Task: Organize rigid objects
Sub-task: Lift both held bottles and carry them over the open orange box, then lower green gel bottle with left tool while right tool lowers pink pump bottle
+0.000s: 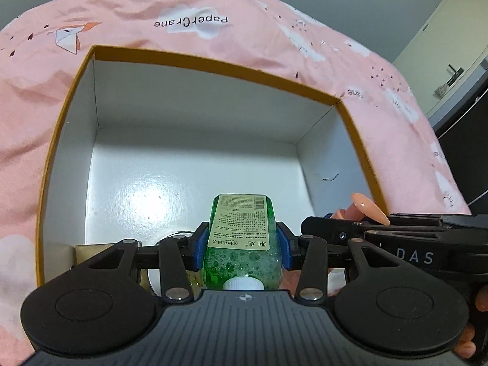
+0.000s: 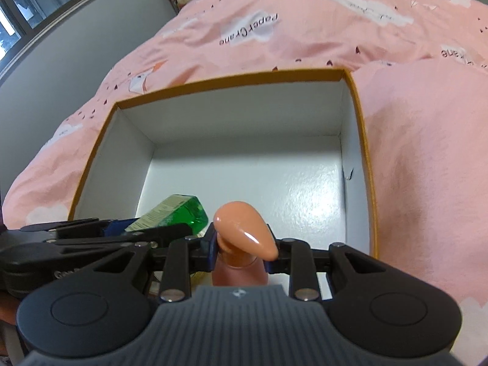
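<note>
Green transparent bottle (image 1: pixel 242 244), white cap toward the camera, label uppermost, held above the open white box (image 1: pixel 195 158) with orange rim; beside it, a peach pump-top bottle (image 2: pixel 244 244), nozzle angled.

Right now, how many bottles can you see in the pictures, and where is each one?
2. The green bottle is clamped in the left gripper, over the box. The peach pump bottle is clamped in the right gripper, beside it. The grippers hide the box's near part, so more may be there.
</note>
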### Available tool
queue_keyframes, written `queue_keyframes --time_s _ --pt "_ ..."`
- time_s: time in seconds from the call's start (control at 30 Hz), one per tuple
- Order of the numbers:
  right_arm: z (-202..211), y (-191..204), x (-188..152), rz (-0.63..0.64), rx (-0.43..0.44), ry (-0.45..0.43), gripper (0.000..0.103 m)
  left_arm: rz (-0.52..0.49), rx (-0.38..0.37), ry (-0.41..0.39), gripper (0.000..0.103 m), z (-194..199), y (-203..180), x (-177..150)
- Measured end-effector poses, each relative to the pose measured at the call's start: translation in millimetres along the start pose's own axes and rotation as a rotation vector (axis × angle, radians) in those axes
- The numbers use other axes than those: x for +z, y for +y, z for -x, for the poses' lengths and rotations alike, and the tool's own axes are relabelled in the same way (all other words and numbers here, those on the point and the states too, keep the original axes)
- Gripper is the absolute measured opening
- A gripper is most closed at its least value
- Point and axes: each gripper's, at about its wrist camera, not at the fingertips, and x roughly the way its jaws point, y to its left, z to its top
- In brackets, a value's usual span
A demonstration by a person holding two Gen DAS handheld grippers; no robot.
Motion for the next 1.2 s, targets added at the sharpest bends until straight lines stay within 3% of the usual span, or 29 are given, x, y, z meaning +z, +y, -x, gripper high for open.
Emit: queue_keyframes --time_s 0.33,0.57,0.83,0.93,1.0,1.2 --pt "-23 -6 2 -0.031 0.0 0.063 0.027 0.012 0.025 0.056 0.051 -18 8 2" --pt "-32 -11 4 -0.053 0.003 0.083 0.027 0.017 0.084 0.087 0.053 -25 11 5" --pt "-41 -14 5 -0.069 -0.001 0.099 0.027 0.105 0.002 0.047 0.062 -11 34 7" --pt "-43 -14 5 -0.07 -0.007 0.102 0.028 0.12 -0.039 -0.008 0.061 5 42 11" --pt "-44 -14 4 -0.069 -0.011 0.106 0.028 0.116 -0.042 -0.031 0.052 14 46 14" --pt "-50 -11 9 -0.072 -0.025 0.115 0.026 0.104 -0.021 -0.029 0.046 14 45 16"
